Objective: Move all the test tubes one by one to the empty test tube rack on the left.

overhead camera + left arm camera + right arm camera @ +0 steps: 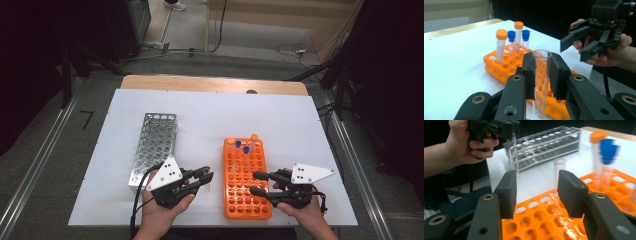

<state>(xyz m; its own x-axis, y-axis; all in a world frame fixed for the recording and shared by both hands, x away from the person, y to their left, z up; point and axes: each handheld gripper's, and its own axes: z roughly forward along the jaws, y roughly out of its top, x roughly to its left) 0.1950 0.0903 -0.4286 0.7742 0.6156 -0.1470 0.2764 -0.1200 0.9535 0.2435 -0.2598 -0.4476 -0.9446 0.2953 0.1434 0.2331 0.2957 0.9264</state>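
The left claw is clamped on a clear glass tube, gripping it just below the open rim with the tube roughly upright between the pads. In the high view this left claw sits at about seven o'clock on the tabletop, between the metal rack at nine o'clock and the orange rack at five o'clock. The right claw stands wide with nothing between its jaws, poised over the near rows of the orange rack, where another clear tube stands in a hole beyond it. Capped tubes, orange and blue, stand at the orange rack's far end, around one o'clock from the held tube.

The step in hand looks like seating the glass tube into a hole. To do it well, I would keep the tube vertical, line its rounded bottom over one free hole before lowering, and descend slowly so glass does not strike the plastic rim. Release only once the tube rests on the lower tier. The free claw could steady the rack's edge
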